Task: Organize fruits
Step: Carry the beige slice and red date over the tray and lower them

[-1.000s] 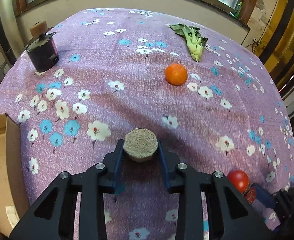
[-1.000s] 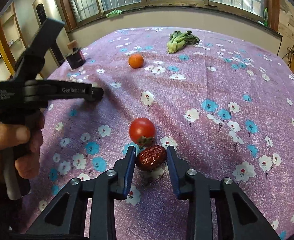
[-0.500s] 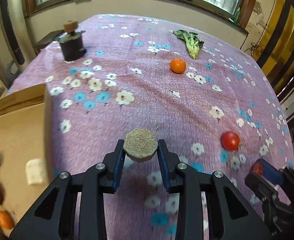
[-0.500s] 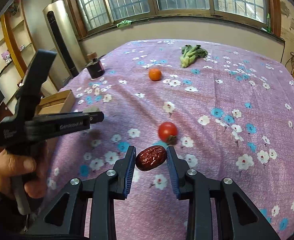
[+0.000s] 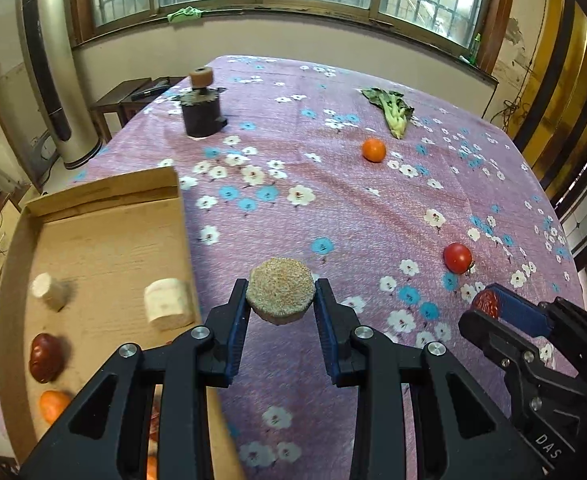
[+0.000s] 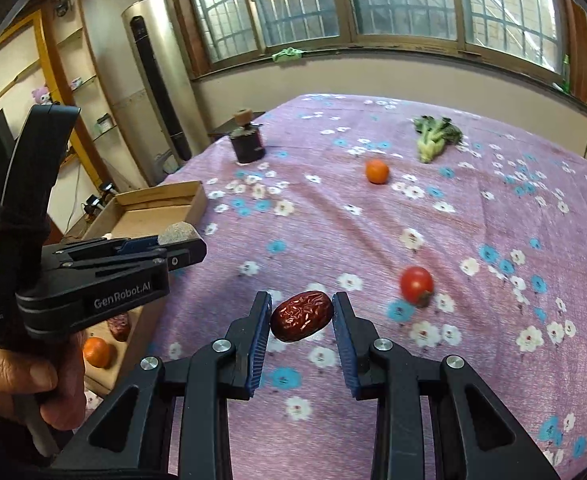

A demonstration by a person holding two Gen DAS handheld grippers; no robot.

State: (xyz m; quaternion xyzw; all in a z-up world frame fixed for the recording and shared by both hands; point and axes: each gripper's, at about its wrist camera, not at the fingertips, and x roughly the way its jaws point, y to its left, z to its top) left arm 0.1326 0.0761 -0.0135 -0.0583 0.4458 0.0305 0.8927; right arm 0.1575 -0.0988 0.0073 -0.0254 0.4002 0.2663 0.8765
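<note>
Ahead of my left gripper [image 5: 280, 300], clamped on a grainy round piece [image 5: 280, 290], lies the cardboard box [image 5: 105, 216], just left of it, holding a dark date [image 5: 45, 357] and orange [image 5: 53, 405]. From my right wrist view, my right gripper [image 6: 301, 318] grips a red date [image 6: 301, 316] above the tablecloth [image 6: 493, 220]; a tomato [image 6: 416, 285] sits nearby.

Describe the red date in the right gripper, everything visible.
The red date is a dark red oval with glossy, wrinkled skin, looking dried. It lies crosswise, slightly tilted, clamped at its two ends between the blue pads of the right gripper, lifted clear of the flowered tablecloth. Only the pads touch it. In the left wrist view only its end shows beside a blue pad. The tomato sits beyond it, apart.
</note>
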